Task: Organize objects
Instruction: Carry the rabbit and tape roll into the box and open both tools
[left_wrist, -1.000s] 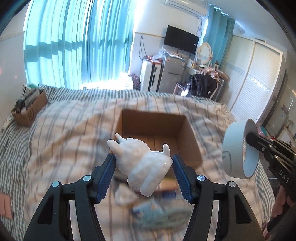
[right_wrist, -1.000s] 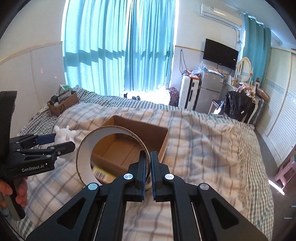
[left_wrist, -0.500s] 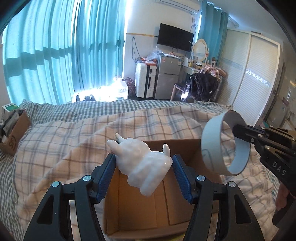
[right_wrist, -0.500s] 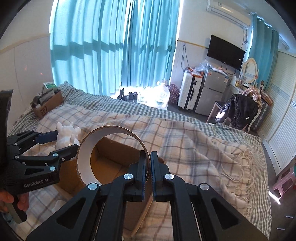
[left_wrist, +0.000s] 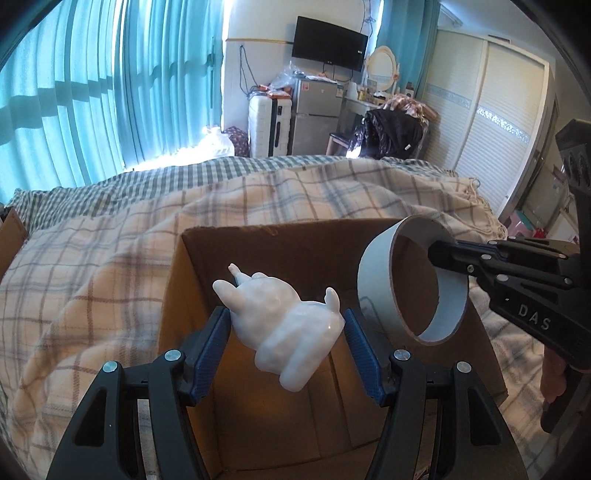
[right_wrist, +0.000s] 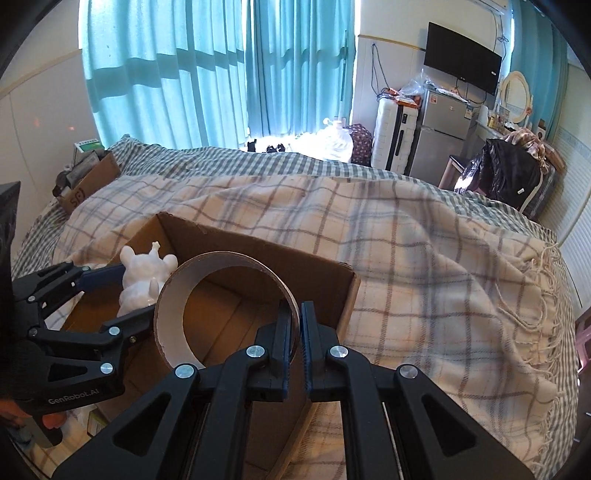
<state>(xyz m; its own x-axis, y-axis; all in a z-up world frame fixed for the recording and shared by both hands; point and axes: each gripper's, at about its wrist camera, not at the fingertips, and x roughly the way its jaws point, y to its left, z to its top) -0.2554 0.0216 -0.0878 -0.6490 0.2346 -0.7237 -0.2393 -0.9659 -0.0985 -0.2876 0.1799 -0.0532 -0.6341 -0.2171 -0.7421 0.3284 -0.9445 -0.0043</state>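
Note:
My left gripper (left_wrist: 286, 332) is shut on a white animal figurine (left_wrist: 284, 325) and holds it over the open cardboard box (left_wrist: 177, 295) on the bed. My right gripper (right_wrist: 295, 317) is shut on the wall of a wide cardboard tape ring (right_wrist: 221, 273) and holds it over the same box (right_wrist: 258, 247). The ring (left_wrist: 373, 280) and the right gripper (left_wrist: 458, 254) show at the right of the left wrist view. The figurine (right_wrist: 144, 277) and left gripper (right_wrist: 122, 295) show at the left of the right wrist view.
The box sits on a plaid blanket (right_wrist: 424, 240) covering the bed. A second small cardboard box (right_wrist: 88, 181) with items stands at the bed's far left corner. Small packets (right_wrist: 92, 421) lie on the bed near the box's front left. Curtains, suitcase and fridge stand beyond the bed.
Both grippers have moved forward over the box with their objects. The box now lies directly beneath the figurine and the ring, which sit lower toward its opening.

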